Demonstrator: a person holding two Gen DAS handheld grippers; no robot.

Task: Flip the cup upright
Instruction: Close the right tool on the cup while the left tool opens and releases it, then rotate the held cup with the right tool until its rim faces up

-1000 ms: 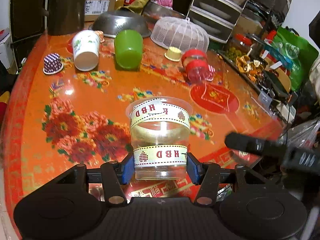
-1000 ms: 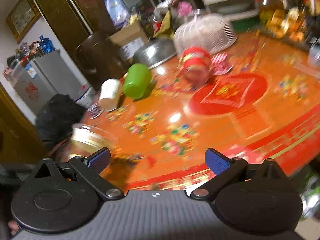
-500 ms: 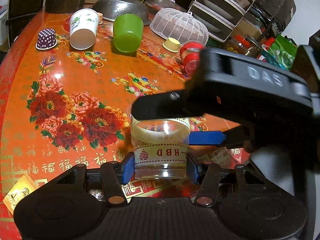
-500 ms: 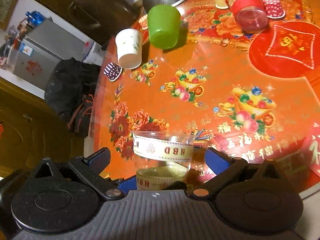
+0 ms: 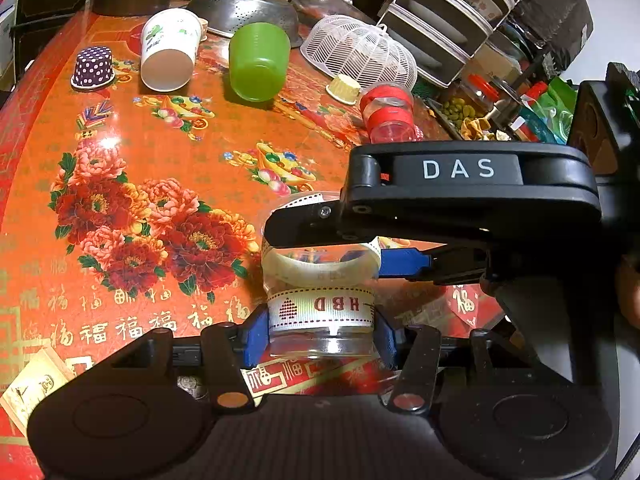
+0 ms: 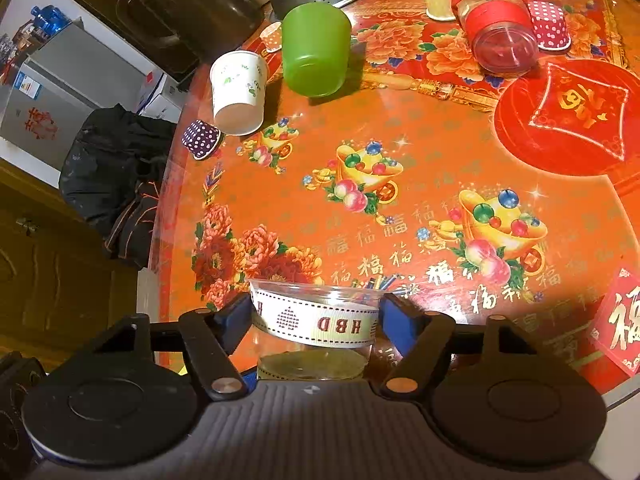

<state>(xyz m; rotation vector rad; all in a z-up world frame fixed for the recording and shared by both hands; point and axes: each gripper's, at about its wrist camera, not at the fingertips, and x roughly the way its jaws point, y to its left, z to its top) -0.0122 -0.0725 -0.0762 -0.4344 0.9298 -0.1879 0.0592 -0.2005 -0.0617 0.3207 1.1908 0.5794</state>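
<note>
Left-wrist view looks level and close across the table (image 5: 168,152); right-wrist view looks steeply down from above; both share the clear cup (image 5: 320,308), green cup (image 6: 314,50) and paper cup (image 6: 239,88).

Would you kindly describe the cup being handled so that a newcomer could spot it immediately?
Start at the round orange floral table and come to its near edge. There the left gripper and right gripper both clamp the clear cup. Unlike the green and white cups lying further back, it is see-through and wrapped in cream ribbons reading HBD.
</note>
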